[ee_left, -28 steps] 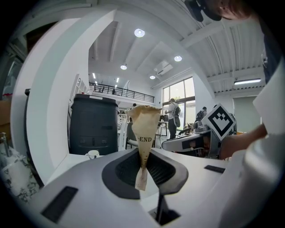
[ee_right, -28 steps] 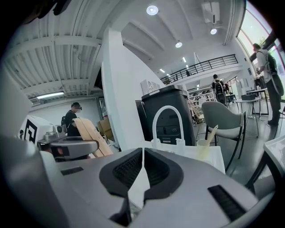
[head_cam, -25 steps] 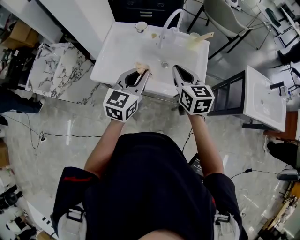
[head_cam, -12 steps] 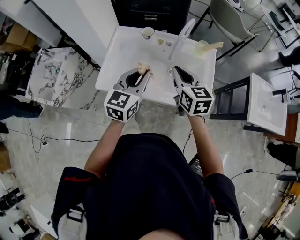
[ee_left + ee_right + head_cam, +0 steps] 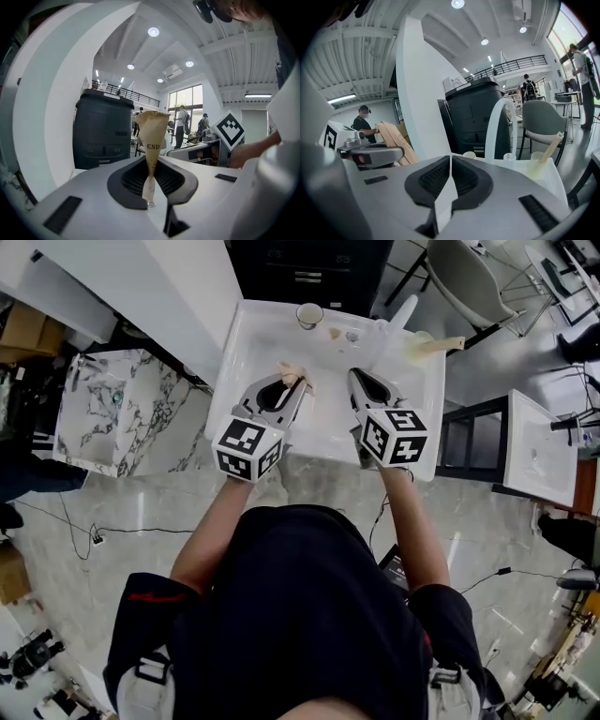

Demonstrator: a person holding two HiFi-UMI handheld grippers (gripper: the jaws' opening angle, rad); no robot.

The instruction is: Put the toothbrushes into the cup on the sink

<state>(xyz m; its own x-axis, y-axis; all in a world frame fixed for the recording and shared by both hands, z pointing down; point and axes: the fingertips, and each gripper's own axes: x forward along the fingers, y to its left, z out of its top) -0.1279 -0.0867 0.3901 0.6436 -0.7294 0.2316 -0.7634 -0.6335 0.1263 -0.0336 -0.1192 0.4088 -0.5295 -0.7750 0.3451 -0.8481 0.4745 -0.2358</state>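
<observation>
White sink point(image 5: 246, 360) fills the head view; the left gripper point(image 5: 300, 383) holds a tan-wrapped toothbrush point(image 5: 292, 374) over it; left gripper view: jaws clamped on that wrapper; right gripper view: right gripper point(image 5: 450, 161) closed, empty; cup point(image 5: 536, 169) beyond holds a second toothbrush point(image 5: 551, 145).

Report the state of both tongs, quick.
Left tongs: closed on the paper-wrapped toothbrush.
Right tongs: closed, nothing between them.

The tan toothbrush wrapper point(image 5: 152, 133) is printed "END".
</observation>
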